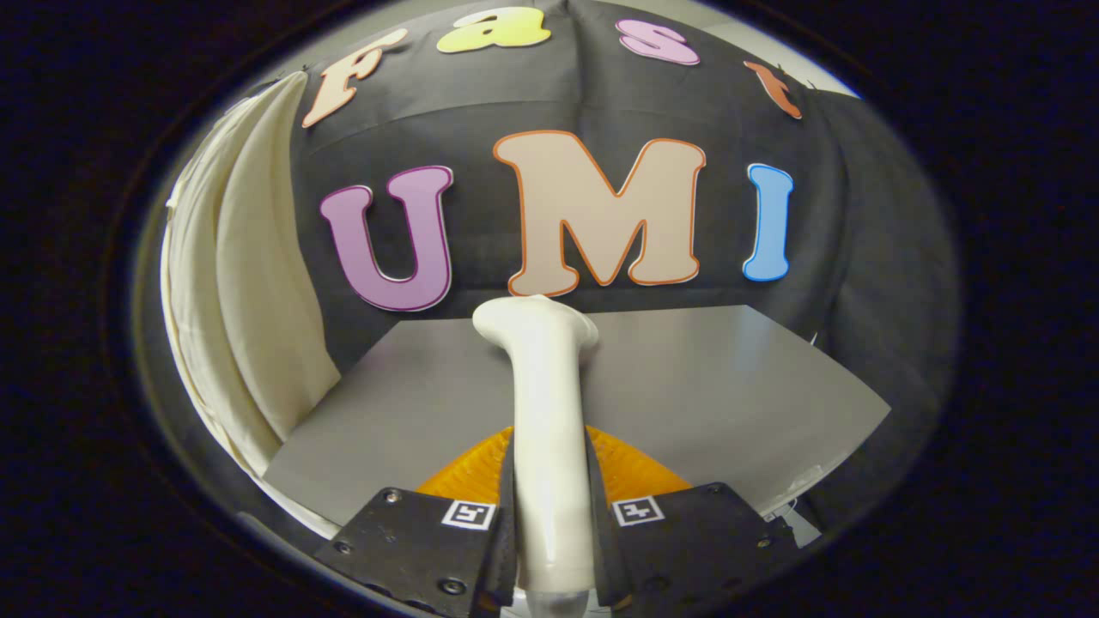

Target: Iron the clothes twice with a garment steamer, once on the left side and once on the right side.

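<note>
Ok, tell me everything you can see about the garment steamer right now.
The garment steamer is a smooth, glossy cream-white wand, apparently plastic. Its long handle runs forward between the fingers of the gripper, which press on it from both sides. The far end bends into a wider head. An orange translucent part shows around its lower handle. It stands above the grey table, with the cream cloth hanging off to its left.

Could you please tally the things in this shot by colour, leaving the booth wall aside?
White or cream: 2, the steamer gripped in the tongs and the hanging cloth
Orange: 1, the base
Grey: 1, the table
Total: 4
</note>
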